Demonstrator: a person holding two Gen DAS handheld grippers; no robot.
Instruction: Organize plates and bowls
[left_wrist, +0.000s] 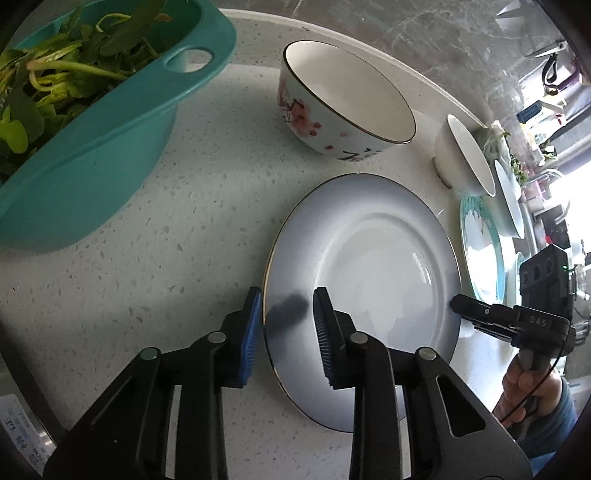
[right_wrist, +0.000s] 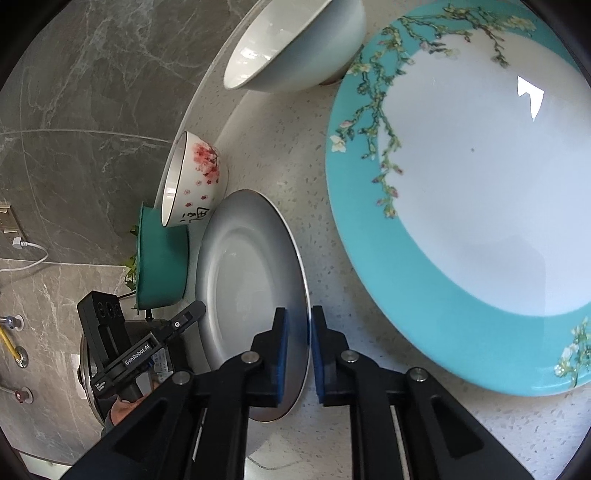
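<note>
- Your left gripper has its blue pads straddling the near-left rim of the grey plate, one pad outside the edge and one over the plate face. There's still a gap showing between them in the left wrist view, so you can't really tell if they're pressing on the rim.
- Your right gripper is pinching the opposite rim of that same grey plate; the edge runs right between the pads and they look clamped on it.
- The plate sits on the speckled countertop, between the two grippers.
- Far side of it: the blossom-pattern bowl, upright, just beside the plate.
- Right of that, a plain white bowl looks tilted, its foot partly hidden.
- The teal floral plate lies right of the grey one; its edge is cut off by the frame in the right wrist view.
- Far left, the teal basin of greens is also cropped.
- The hand on the right gripper is only partly visible at the frame edge.
- Stuff beyond the white bowl is too warped to make out.
</note>
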